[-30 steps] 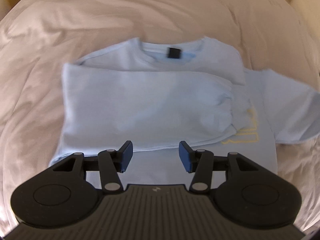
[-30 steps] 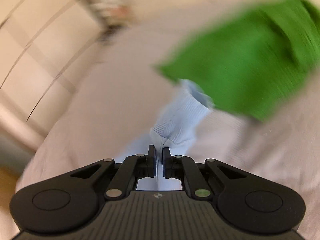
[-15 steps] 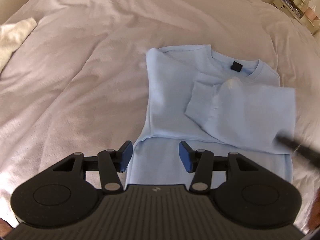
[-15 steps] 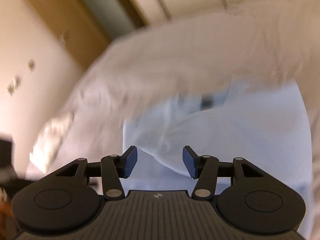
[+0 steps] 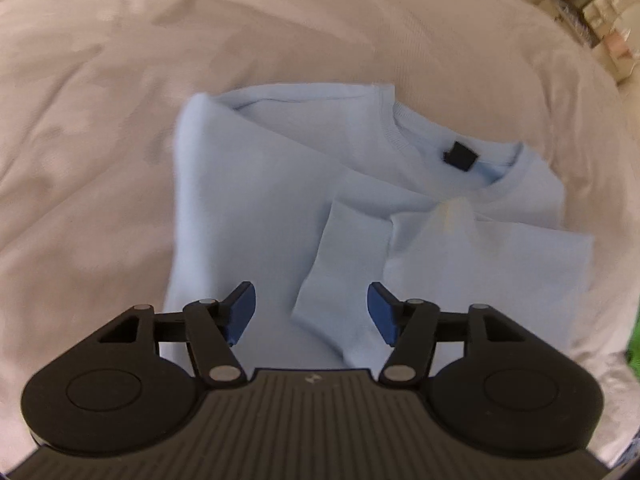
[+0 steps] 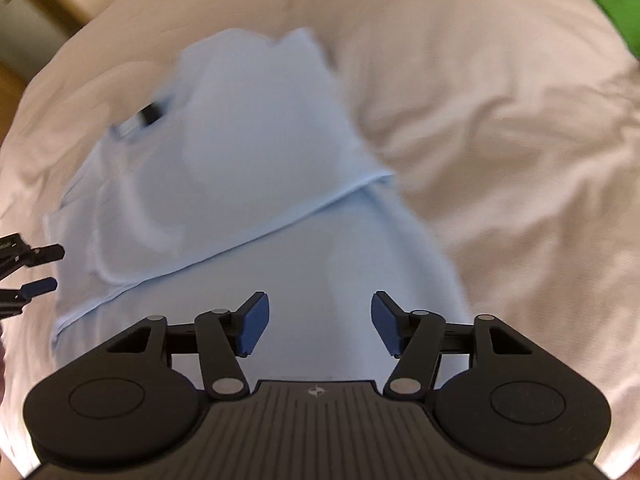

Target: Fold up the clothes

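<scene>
A light blue sweatshirt (image 5: 256,208) lies flat on the bed, both sides and sleeves folded in over its middle, a black label (image 5: 460,157) at the neck. My left gripper (image 5: 311,316) hovers open over its lower part, above a folded sleeve cuff (image 5: 336,280). In the right wrist view the same sweatshirt (image 6: 256,152) stretches away, with its bottom half nearest. My right gripper (image 6: 320,328) is open above that bottom half, holding nothing. The left gripper's fingers (image 6: 38,258) show at the left edge of that view.
A white wrinkled duvet (image 5: 100,120) covers the bed all around the sweatshirt. A green garment (image 6: 612,4) lies at the far right corner of the bed. Furniture (image 5: 600,20) stands beyond the bed's far right edge, and a wooden door (image 6: 44,4) beyond the left.
My right gripper let go of the sleeve it pinched a second ago; that sleeve now lies folded over the body. Both grippers have shifted closer to the sweatshirt's lower part.
</scene>
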{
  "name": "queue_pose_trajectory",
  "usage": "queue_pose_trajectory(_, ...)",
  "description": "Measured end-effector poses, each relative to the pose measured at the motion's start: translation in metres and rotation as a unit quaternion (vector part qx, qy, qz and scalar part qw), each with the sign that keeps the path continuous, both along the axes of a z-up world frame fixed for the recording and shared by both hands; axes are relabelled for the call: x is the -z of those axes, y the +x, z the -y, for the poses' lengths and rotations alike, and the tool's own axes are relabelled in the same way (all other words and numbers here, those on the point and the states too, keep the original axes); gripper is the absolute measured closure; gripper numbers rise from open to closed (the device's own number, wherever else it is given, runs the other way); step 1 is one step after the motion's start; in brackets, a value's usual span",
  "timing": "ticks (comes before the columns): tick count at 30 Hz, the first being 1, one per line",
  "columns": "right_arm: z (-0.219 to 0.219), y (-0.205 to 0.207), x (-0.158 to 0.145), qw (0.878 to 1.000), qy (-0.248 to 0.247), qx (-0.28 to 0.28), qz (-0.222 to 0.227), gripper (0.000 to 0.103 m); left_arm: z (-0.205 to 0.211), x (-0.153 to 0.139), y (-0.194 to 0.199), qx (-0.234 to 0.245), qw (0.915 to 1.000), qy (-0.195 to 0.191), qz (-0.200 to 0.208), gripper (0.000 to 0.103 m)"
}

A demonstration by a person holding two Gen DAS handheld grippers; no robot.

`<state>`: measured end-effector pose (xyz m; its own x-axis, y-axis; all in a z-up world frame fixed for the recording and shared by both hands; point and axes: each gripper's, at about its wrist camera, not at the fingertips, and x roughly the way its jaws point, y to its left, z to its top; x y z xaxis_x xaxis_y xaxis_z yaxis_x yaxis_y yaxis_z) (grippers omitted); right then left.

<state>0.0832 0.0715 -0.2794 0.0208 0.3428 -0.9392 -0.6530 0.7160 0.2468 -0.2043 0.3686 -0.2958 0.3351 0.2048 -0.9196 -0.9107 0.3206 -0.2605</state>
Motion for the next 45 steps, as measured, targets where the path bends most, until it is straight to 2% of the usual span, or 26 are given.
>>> queue_pose_trajectory(2, 0.007, 0.006, 0.003, 1.0, -0.008, 0.013, -0.001, 0.04, -0.005, 0.009, 0.013, 0.013, 0.9998, 0.007, -0.01, 0.061)
queue_pose_trajectory(3, 0.01, 0.006, 0.004, 1.0, -0.012, 0.017, -0.002, 0.039, -0.008, 0.014, 0.019, 0.019, 0.9996, 0.011, -0.016, 0.074)
queue_pose_trajectory(4, 0.011, 0.007, 0.006, 1.0, -0.016, 0.02, -0.003, 0.039, -0.01, 0.019, 0.026, 0.026, 0.9993, 0.015, -0.021, 0.095)
queue_pose_trajectory(6, 0.011, 0.01, 0.011, 0.999, -0.023, 0.023, -0.006, 0.039, -0.014, 0.024, 0.037, 0.038, 0.9984, 0.028, -0.03, 0.098)
queue_pose_trajectory(9, 0.007, 0.011, 0.013, 0.999, -0.026, 0.026, -0.007, 0.039, 0.014, -0.021, 0.021, 0.048, 0.9893, 0.136, -0.024, 0.098)
queue_pose_trajectory(11, 0.003, 0.012, 0.015, 0.999, -0.026, 0.023, -0.006, 0.039, 0.026, -0.035, 0.007, 0.054, 0.9818, 0.177, -0.04, 0.098)
queue_pose_trajectory(13, 0.0, 0.013, 0.016, 0.999, -0.028, 0.019, -0.004, 0.037, 0.029, -0.025, -0.002, 0.055, 0.9808, 0.174, -0.07, 0.098)
queue_pose_trajectory(15, -0.006, 0.014, 0.022, 0.999, -0.035, 0.015, -0.005, 0.037, 0.023, 0.001, -0.007, 0.051, 0.9819, 0.148, -0.106, 0.098)
queue_pose_trajectory(18, -0.014, 0.015, 0.031, 0.999, -0.051, 0.004, -0.003, 0.037, 0.02, 0.024, -0.009, 0.074, 0.9819, 0.121, -0.125, 0.098)
queue_pose_trajectory(21, -0.019, 0.015, 0.031, 0.998, -0.057, -0.005, 0.011, 0.037, 0.021, 0.014, -0.008, 0.086, 0.9805, 0.13, -0.12, 0.094)
queue_pose_trajectory(24, -0.02, 0.018, 0.028, 0.998, -0.058, -0.003, 0.037, 0.038, 0.019, 0.004, -0.019, 0.069, 0.9866, 0.122, -0.083, 0.091)
queue_pose_trajectory(26, -0.021, 0.02, 0.034, 0.993, -0.093, -0.015, 0.065, 0.046, 0.015, 0.017, -0.018, 0.07, 0.9869, 0.105, -0.1, 0.091)
queue_pose_trajectory(28, -0.018, 0.025, 0.048, 0.984, -0.145, -0.026, 0.101, 0.055, 0.009, 0.025, -0.02, 0.075, 0.9877, 0.089, -0.105, 0.09)
queue_pose_trajectory(29, -0.011, 0.032, 0.055, 0.981, -0.16, -0.018, 0.104, 0.054, 0.009, 0.021, -0.021, 0.078, 0.9878, 0.091, -0.1, 0.09)
queue_pose_trajectory(31, 0.003, 0.046, 0.053, 0.987, -0.141, 0.023, 0.075, 0.054, 0.011, 0.012, -0.023, 0.083, 0.9879, 0.096, -0.09, 0.091)
queue_pose_trajectory(33, 0.007, 0.048, 0.041, 0.989, -0.124, 0.029, 0.075, 0.054, 0.016, -0.001, -0.028, 0.079, 0.9895, 0.101, -0.067, 0.091)
queue_pose_trajectory(37, -0.005, 0.032, 0.021, 0.988, -0.098, -0.03, 0.113, 0.046, 0.021, -0.008, -0.026, 0.087, 0.9897, 0.103, -0.049, 0.09)
queue_pose_trajectory(42, -0.04, 0.005, 0.023, 0.97, -0.099, -0.14, 0.171, 0.045, 0.019, 0.0, -0.017, 0.088, 0.9908, 0.089, -0.053, 0.09)
queue_pose_trajectory(44, -0.047, 0.002, 0.027, 0.97, -0.079, -0.151, 0.175, 0.053, 0.018, 0.006, -0.016, 0.084, 0.9922, 0.076, -0.053, 0.09)
queue_pose_trajectory(45, -0.049, 0.004, 0.03, 0.969, -0.077, -0.151, 0.179, 0.063, 0.016, 0.011, -0.014, 0.081, 0.9928, 0.069, -0.054, 0.09)
